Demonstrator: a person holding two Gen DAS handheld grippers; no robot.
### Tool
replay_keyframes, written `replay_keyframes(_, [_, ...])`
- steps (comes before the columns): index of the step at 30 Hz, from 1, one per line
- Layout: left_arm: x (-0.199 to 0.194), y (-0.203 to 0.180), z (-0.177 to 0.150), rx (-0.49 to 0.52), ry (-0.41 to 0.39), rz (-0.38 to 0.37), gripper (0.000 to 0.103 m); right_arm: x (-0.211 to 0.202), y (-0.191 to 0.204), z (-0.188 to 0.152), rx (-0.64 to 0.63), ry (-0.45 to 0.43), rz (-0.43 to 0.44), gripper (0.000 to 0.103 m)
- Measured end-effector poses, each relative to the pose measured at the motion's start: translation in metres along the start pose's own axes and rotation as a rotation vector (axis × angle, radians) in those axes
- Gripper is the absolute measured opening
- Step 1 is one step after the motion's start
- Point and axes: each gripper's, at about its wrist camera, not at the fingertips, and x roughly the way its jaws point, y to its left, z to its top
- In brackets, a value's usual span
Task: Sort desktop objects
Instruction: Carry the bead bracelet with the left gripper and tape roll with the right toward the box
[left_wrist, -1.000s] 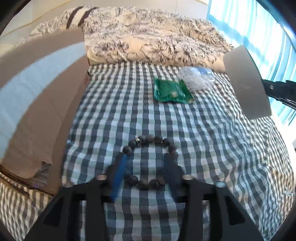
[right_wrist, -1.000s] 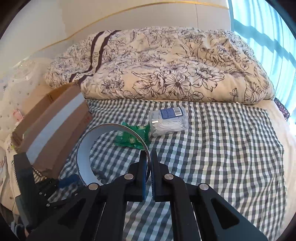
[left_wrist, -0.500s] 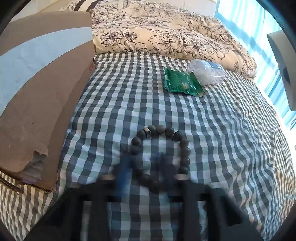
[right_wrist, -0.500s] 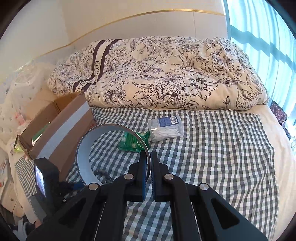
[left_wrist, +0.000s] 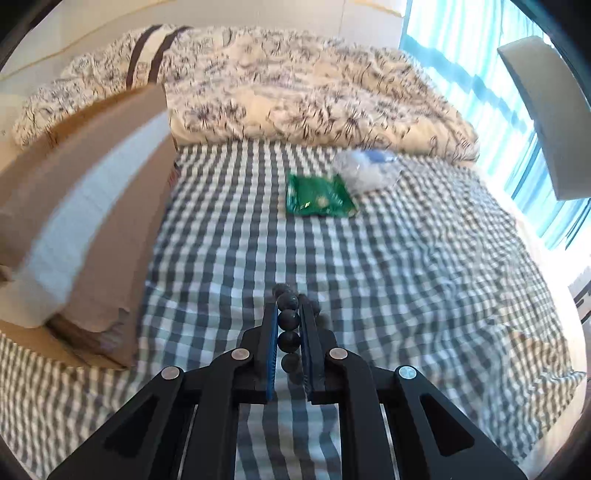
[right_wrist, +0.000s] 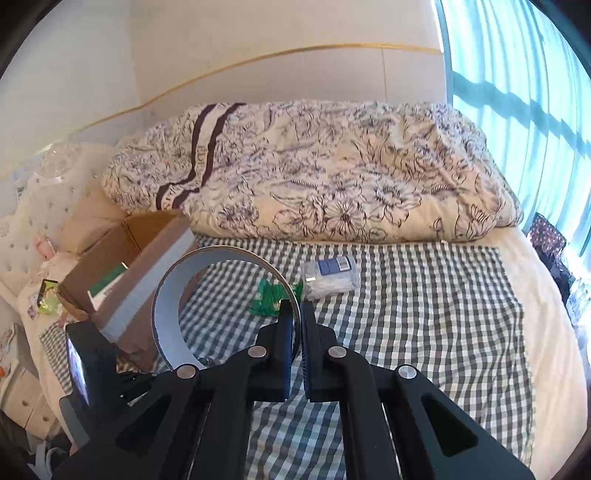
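Observation:
My left gripper (left_wrist: 288, 306) is shut on a bracelet of dark beads (left_wrist: 288, 319), held above the checked cloth (left_wrist: 406, 280). Several beads stand in a row between its blue pads. My right gripper (right_wrist: 294, 308) is shut on the rim of a grey tape roll (right_wrist: 166, 306), which hangs left of its fingers; the same tape roll (left_wrist: 546, 122) shows at the upper right of the left wrist view. On the cloth farther off lie a green packet (left_wrist: 319, 195) (right_wrist: 271, 295) and a clear bag of white sticks (left_wrist: 365, 171) (right_wrist: 328, 277).
An open cardboard box (left_wrist: 85, 229) (right_wrist: 129, 273) stands at the left edge of the checked cloth. A floral quilt (right_wrist: 314, 173) is piled along the back. A bright window (right_wrist: 517, 92) is at the right. The left gripper's body (right_wrist: 85, 362) shows low left in the right wrist view.
The left gripper was open around the bead bracelet lying on the cloth; it has shut on the beads and lifted them. The right gripper has risen a little with the tape roll.

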Motion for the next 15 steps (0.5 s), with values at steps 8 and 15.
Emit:
replay_keyframes(8, [-0.064, 0.002, 0.002, -0.02, -0.087, 0.007, 0.011, -0.045, 0.022, 0.003, -0.011, -0.051, -0.001, 0.004])
replay_keyframes(15, [-0.12, 0.014, 0.007, -0.026, -0.163, 0.018, 0.011, -0.081, 0.05, 0.009, -0.033, -0.102, 0.0, 0.004])
